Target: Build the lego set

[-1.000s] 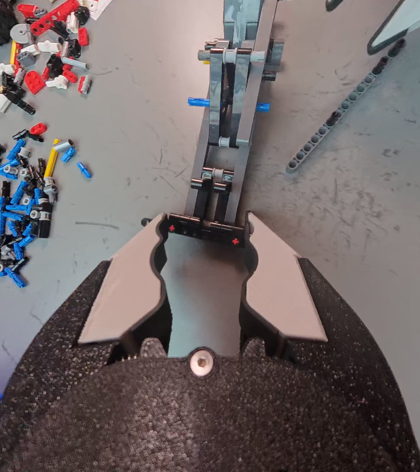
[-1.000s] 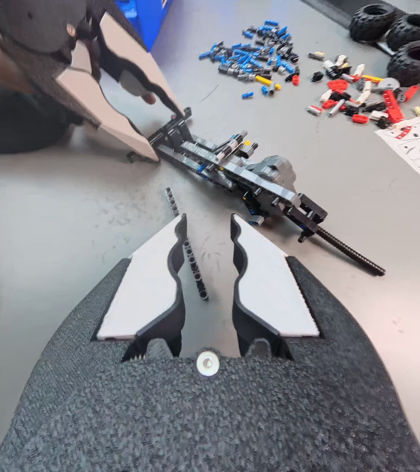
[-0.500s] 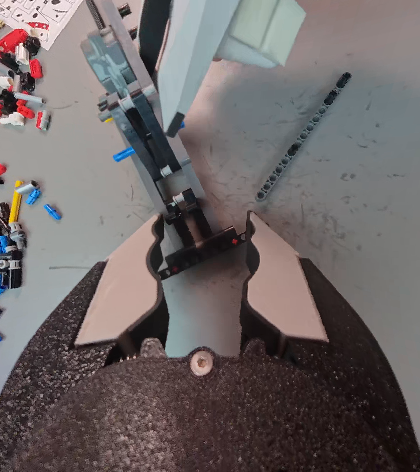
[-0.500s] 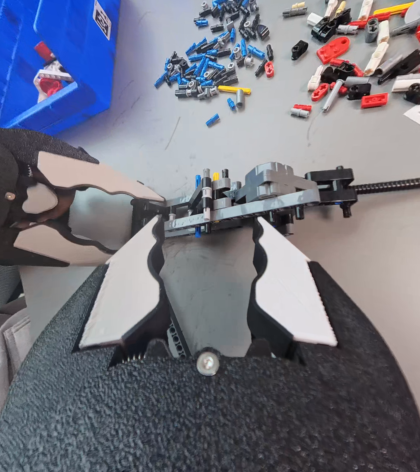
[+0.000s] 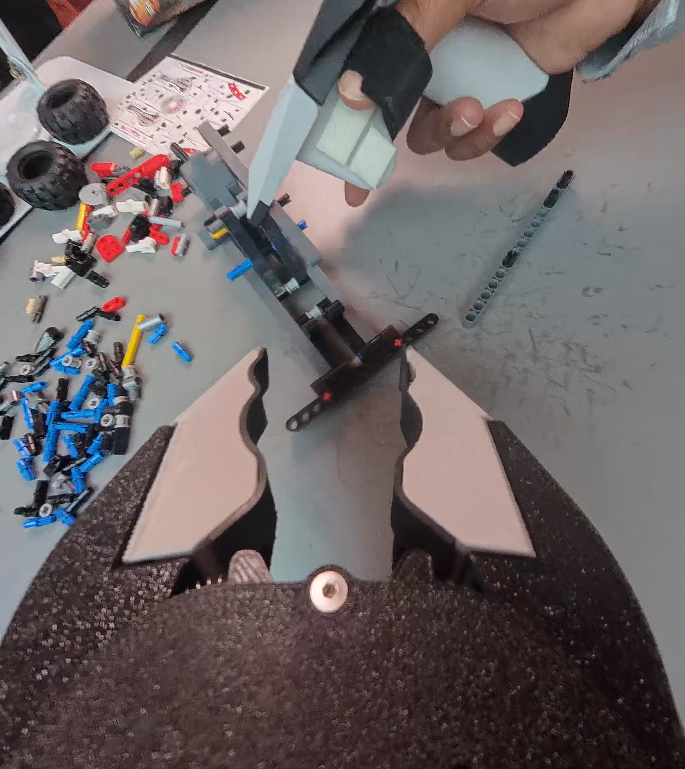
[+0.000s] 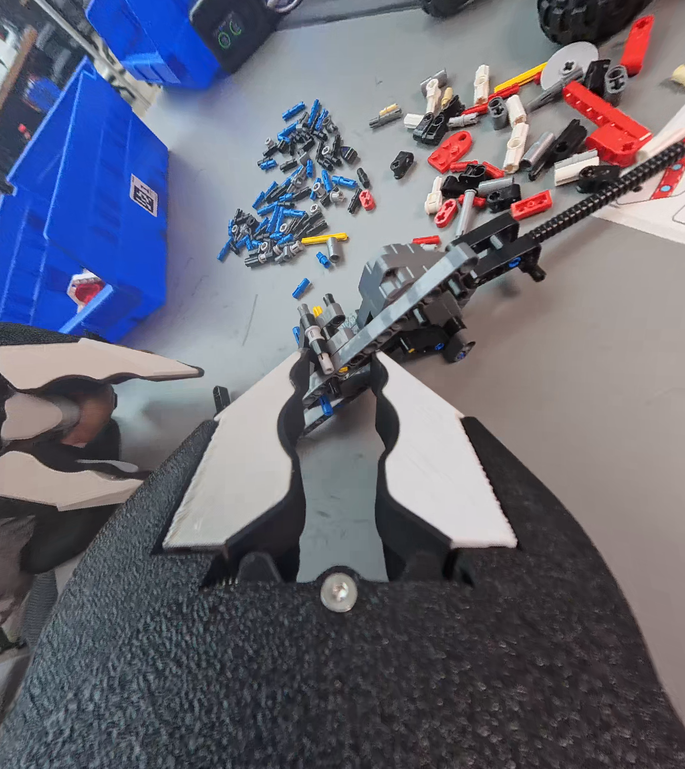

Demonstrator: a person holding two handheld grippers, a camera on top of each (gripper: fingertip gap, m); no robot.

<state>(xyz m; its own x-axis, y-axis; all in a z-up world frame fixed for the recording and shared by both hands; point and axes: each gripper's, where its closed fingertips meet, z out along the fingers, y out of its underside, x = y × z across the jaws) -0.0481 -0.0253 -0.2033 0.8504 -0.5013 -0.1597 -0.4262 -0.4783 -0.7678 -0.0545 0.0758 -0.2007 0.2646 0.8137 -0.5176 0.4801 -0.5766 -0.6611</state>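
The long grey and black lego frame (image 5: 274,266) lies slanted on the grey table, its black cross beam (image 5: 357,374) nearest me. My left gripper (image 5: 334,358) is open and empty, with the cross beam just beyond its tips and not held. My right gripper (image 6: 337,360) is shut on the frame (image 6: 411,299) near its middle. One of the right gripper's fingers (image 5: 282,137) shows pressed on the frame in the left wrist view. A black ribbed hose (image 6: 607,187) sticks out of the frame's far end. The open left gripper (image 6: 170,426) shows at the left of the right wrist view.
A loose long grey beam (image 5: 515,254) lies to the right. A pile of blue and black pins (image 5: 62,416), red and white parts (image 5: 124,224), black tyres (image 5: 45,174) and a sticker sheet (image 5: 182,104) lie to the left. Blue bins (image 6: 83,208) stand beyond the pins.
My left gripper let go of the black cross beam and drew back. My right gripper came over from the loose beam and closed on the frame, which swung round.
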